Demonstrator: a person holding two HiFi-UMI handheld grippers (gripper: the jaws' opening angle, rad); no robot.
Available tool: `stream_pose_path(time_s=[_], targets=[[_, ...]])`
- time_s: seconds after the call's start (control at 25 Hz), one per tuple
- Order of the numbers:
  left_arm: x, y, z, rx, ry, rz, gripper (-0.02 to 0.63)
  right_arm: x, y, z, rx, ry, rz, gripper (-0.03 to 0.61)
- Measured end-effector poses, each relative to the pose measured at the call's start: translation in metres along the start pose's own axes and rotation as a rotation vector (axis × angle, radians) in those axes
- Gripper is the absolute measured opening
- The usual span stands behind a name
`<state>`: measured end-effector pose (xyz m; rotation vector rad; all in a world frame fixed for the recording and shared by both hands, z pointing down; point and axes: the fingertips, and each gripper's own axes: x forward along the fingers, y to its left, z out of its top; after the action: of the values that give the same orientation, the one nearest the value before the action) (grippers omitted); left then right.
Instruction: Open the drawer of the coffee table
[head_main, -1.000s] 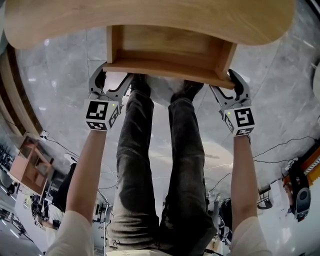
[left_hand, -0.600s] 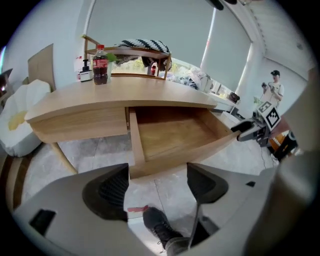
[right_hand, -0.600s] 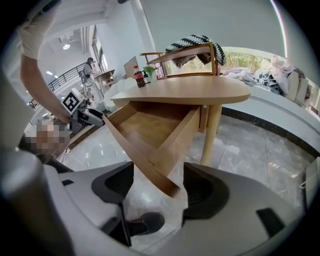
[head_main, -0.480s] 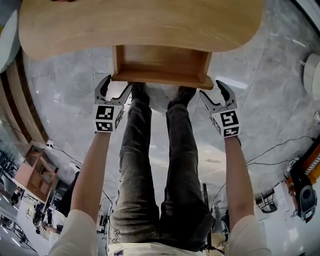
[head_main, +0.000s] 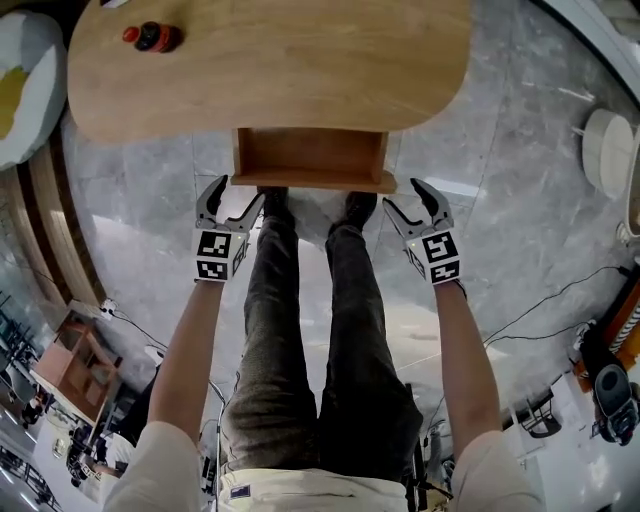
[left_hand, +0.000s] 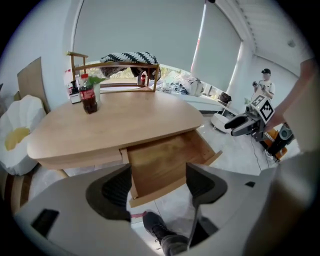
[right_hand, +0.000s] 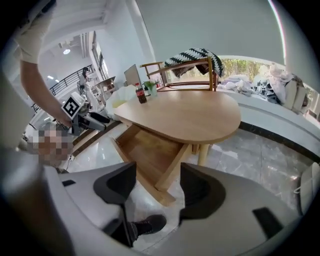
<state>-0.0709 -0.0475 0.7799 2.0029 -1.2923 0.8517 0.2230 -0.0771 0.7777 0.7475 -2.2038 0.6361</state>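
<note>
While my left gripper (head_main: 235, 195) and right gripper (head_main: 402, 196) both stand with jaws wide and nothing between them, the right pair has just been closing a little, on air only. Both hang just short of the front corners of the drawer (head_main: 310, 158), one at each end, touching nothing.

That drawer is already pulled well out from under the desk (head_main: 270, 70) and looks empty. I judge it stiff plain wood, light with nothing in it, and smooth enough to slide in my pads. I see no handle (at least none from here), so the best hold is the front board, pinched at both ends together. A pull on one end alone could skew it and make it bind.

Farther out, a dark bottle (head_main: 150, 37) stands near the desk's far left edge, and grey stone floor (head_main: 520, 230) lies all round.

A second ago my jaws sat right at the drawer's front corners. Now they are clear of it, and desk and drawer show smaller and farther below.
</note>
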Motion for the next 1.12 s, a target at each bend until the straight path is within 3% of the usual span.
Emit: stream_pose_path(time_s=[0.28, 0.68, 0.96, 1.12], targets=[[-0.068, -0.047, 0.064, 0.017, -0.051, -0.059, 0.297, -0.074, 0.017, 0.061, -0.045, -0.030, 0.019, 0.265], [-0.200, -0.093, 0.165, -0.006, -0.181, 0.026, 0.243, -0.199, 0.042, 0.158, -0.010, -0.163, 0.015, 0.178], [-0.258, -0.125, 0.224, 0.007, -0.257, -0.006, 0.200, -0.266, 0.045, 0.199, -0.088, -0.212, 0.011, 0.153], [-0.288, -0.132, 0.243, 0.029, -0.301, -0.006, 0.171, -0.300, 0.057, 0.217, -0.073, -0.257, -0.011, 0.121]])
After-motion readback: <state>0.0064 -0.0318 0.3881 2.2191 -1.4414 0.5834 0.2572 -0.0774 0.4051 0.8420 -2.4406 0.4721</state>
